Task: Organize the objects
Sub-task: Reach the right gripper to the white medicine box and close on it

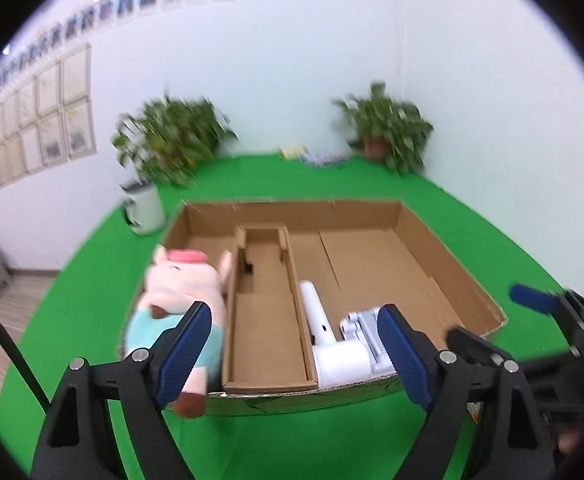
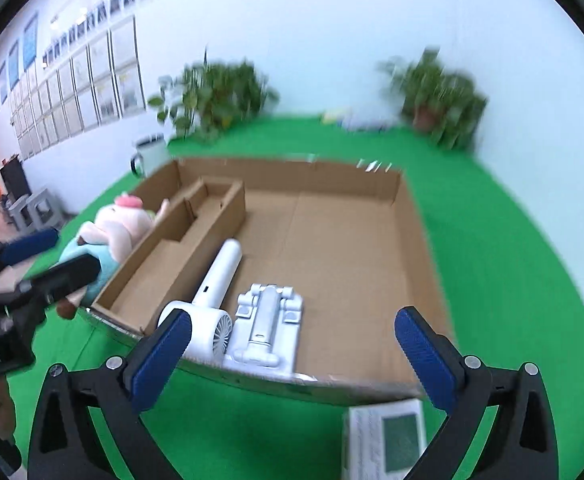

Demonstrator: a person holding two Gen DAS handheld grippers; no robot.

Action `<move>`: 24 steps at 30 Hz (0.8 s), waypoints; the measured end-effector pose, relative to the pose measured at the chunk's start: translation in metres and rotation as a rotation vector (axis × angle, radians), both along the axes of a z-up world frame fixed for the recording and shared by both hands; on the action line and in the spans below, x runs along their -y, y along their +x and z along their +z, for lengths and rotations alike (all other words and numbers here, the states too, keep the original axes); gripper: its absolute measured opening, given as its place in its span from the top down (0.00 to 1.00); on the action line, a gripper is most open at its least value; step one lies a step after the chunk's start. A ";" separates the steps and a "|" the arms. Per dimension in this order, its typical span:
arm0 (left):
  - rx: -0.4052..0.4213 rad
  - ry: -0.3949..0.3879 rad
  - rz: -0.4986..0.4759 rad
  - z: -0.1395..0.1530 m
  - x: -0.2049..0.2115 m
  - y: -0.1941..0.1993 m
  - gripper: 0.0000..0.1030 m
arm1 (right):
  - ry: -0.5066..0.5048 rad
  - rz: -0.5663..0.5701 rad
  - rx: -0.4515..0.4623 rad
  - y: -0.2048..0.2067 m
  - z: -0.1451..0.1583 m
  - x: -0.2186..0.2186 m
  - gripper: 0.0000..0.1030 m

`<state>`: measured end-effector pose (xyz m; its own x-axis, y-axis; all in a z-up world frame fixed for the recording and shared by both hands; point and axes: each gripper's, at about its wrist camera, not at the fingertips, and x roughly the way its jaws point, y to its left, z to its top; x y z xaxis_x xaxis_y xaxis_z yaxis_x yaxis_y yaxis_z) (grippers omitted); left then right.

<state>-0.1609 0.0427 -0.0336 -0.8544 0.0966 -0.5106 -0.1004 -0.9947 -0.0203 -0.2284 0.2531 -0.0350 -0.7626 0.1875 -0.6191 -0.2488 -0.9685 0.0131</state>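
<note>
My left gripper (image 1: 292, 344) stood wide apart with nothing between its blue pads, and my right gripper (image 2: 292, 356) was likewise spread, holding nothing. Just beneath the right one a white device with a greenish screen (image 2: 388, 436) lay on the green surface (image 2: 512, 260), outside the near wall of the box (image 2: 408, 208). Inside the box, at its near edge, a white fan (image 2: 211, 292) lay flat with its handle pointing away, and a pale grey stand (image 2: 267, 320) rested just beside it on the right, touching or nearly so. Left of the fan ran a narrow cardboard insert (image 1: 267, 312). The plush pig (image 1: 183, 300) lay in the box's left compartment, one brown foot hanging over the near wall. Beyond the box's far left corner stood a mug (image 1: 143, 210). Farther back, two blurred potted plants (image 1: 171, 140) (image 1: 388, 128) sat against the white wall.
</note>
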 end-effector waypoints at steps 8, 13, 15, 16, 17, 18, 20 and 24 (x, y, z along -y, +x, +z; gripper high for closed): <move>-0.019 0.014 0.034 -0.005 -0.012 0.038 0.17 | 0.012 -0.030 -0.147 0.076 0.006 0.026 0.01; -0.031 0.011 0.033 -0.005 -0.024 0.052 0.17 | 0.037 -0.037 -0.156 0.107 0.010 0.031 0.01; -0.035 0.009 0.026 -0.004 -0.028 0.056 0.17 | 0.042 -0.037 -0.157 0.115 0.009 0.030 0.01; -0.038 0.008 0.023 -0.004 -0.030 0.058 0.17 | 0.051 -0.036 -0.159 0.121 0.010 0.028 0.01; -0.041 0.004 0.021 -0.003 -0.032 0.060 0.17 | 0.059 -0.034 -0.157 0.123 0.010 0.026 0.01; -0.044 -0.001 0.020 -0.002 -0.034 0.061 0.17 | 0.061 -0.031 -0.154 0.127 0.009 0.026 0.01; -0.055 -0.001 0.020 -0.001 -0.035 0.064 0.17 | 0.045 -0.027 -0.156 0.129 0.008 0.023 0.01; -0.075 0.009 0.019 0.001 -0.035 0.070 0.17 | 0.041 -0.028 -0.172 0.126 0.009 0.024 0.01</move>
